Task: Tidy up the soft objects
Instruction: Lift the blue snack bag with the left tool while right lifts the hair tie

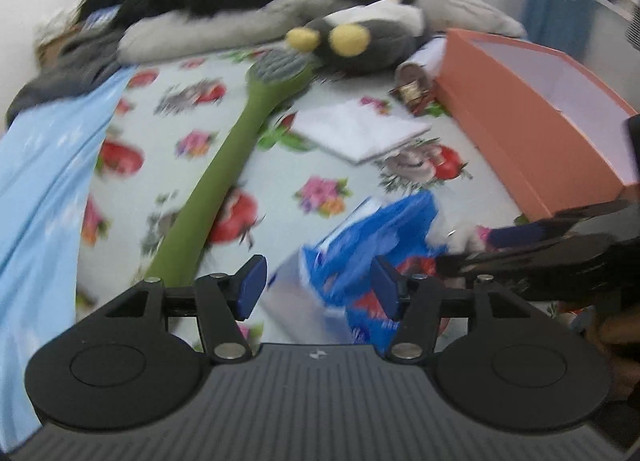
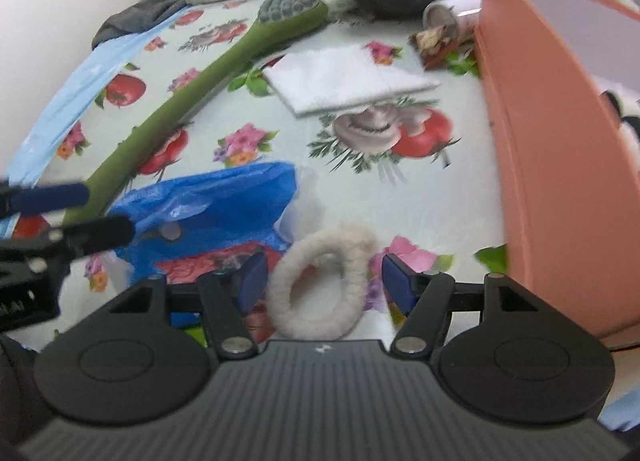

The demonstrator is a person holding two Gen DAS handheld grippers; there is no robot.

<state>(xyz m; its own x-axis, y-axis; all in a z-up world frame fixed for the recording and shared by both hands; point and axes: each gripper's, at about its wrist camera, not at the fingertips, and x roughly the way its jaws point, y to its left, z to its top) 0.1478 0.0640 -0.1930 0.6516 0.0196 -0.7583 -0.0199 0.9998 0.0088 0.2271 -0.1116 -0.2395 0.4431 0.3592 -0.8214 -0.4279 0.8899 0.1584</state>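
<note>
My left gripper [image 1: 318,287] is open above a crumpled blue plastic bag [image 1: 360,245] that lies on the flowered bedsheet [image 1: 280,165]; its pads do not press on the bag. My right gripper [image 2: 324,281] is open too, with a fluffy cream ring [image 2: 352,261] lying flat between its pads and gaps on both sides. The blue bag [image 2: 216,201] is just left of the ring. Each view catches the other gripper at its edge: the right gripper [image 1: 500,249] and the left gripper [image 2: 80,213]. A long green plush toothbrush [image 1: 224,157] [image 2: 180,101] lies diagonally across the sheet.
An open orange box [image 1: 520,109] [image 2: 540,141] stands on the right with a black-and-white soft thing [image 2: 628,113] inside. A folded white cloth [image 2: 344,77] lies mid-bed. A grey plush with yellow eyes [image 1: 360,41], pillows and dark clothes fill the back. A light blue sheet [image 1: 44,189] lies left.
</note>
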